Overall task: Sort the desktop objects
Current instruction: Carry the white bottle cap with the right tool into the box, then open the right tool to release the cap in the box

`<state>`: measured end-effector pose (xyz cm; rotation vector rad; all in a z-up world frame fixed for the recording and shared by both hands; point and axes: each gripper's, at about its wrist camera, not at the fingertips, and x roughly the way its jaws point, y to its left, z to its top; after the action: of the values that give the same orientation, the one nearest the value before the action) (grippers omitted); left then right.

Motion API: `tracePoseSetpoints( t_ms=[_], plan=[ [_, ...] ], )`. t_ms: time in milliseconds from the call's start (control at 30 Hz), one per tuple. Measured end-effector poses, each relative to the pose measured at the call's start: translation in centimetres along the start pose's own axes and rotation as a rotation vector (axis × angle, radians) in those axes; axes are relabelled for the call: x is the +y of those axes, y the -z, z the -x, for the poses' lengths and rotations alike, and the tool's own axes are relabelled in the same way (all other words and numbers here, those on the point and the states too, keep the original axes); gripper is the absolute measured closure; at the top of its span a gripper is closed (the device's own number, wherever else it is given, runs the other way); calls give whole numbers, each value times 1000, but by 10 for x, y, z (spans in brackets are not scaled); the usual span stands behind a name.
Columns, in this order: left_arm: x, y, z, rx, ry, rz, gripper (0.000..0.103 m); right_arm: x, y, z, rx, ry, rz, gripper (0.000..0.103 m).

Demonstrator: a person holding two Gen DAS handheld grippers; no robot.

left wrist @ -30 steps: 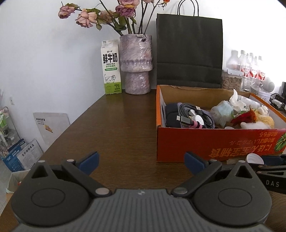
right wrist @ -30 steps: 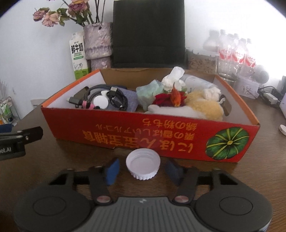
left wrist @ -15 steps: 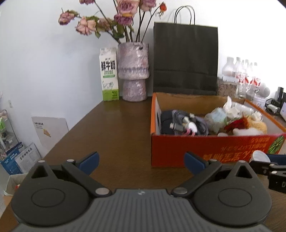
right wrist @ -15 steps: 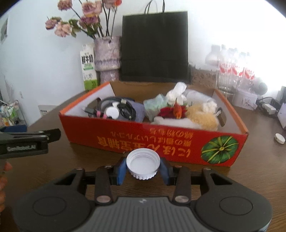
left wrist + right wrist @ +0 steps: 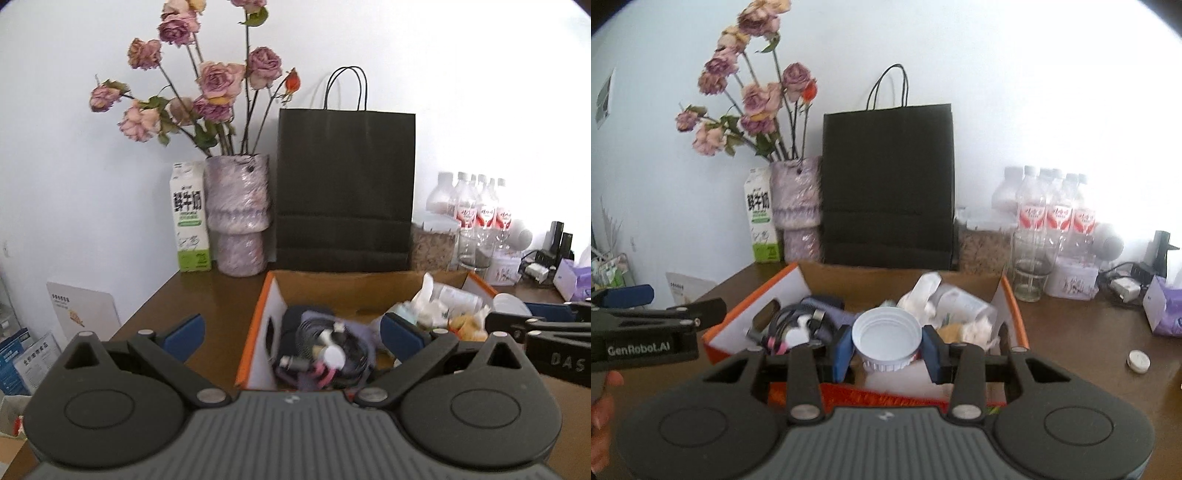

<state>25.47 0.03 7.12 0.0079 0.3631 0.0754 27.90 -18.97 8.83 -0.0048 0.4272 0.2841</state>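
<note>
A white bottle cap [image 5: 886,328], hollow side up, is clamped between the blue pads of my right gripper [image 5: 888,349], which is shut on it. The cap hangs over the front part of the orange cardboard box [image 5: 1015,314], above the box's contents. The box holds coiled cables [image 5: 798,325], crumpled tissue [image 5: 923,291] and a plush toy. My left gripper [image 5: 291,330] is open with nothing between its fingers, raised in front of the box's left end [image 5: 255,339]. In the left wrist view, the right gripper [image 5: 535,325] and the cap [image 5: 511,304] show at the right edge.
Behind the box stand a black paper bag [image 5: 886,184], a vase of dried roses [image 5: 794,206] and a milk carton [image 5: 759,218]. Water bottles [image 5: 1052,214] and a glass [image 5: 1030,273] stand at the back right. A purple tissue box [image 5: 1163,310] and a small white disc [image 5: 1137,361] lie on the right.
My right gripper shut on the cap that lay on the table before the box and lifted it above the box's front wall. Both grippers rose and tipped upward.
</note>
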Motion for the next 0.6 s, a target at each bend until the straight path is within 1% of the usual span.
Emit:
tracePoseSetpoints(
  t_ms=[133, 233, 433, 600],
  plan=[
    [-11, -9, -16, -10, 4, 8, 0, -8, -7, -16, -11, 11, -4, 64],
    [-15, -11, -32, 1, 0, 14, 0, -15, -9, -32, -4, 11, -12, 64],
    [-20, -8, -67, 41, -9, 17, 0, -28, -8, -66, 36, 26, -16, 64],
    [-23, -3, -84, 63, -16, 2, 0, -34, -1, -90, 77, 32, -6, 64]
  ],
)
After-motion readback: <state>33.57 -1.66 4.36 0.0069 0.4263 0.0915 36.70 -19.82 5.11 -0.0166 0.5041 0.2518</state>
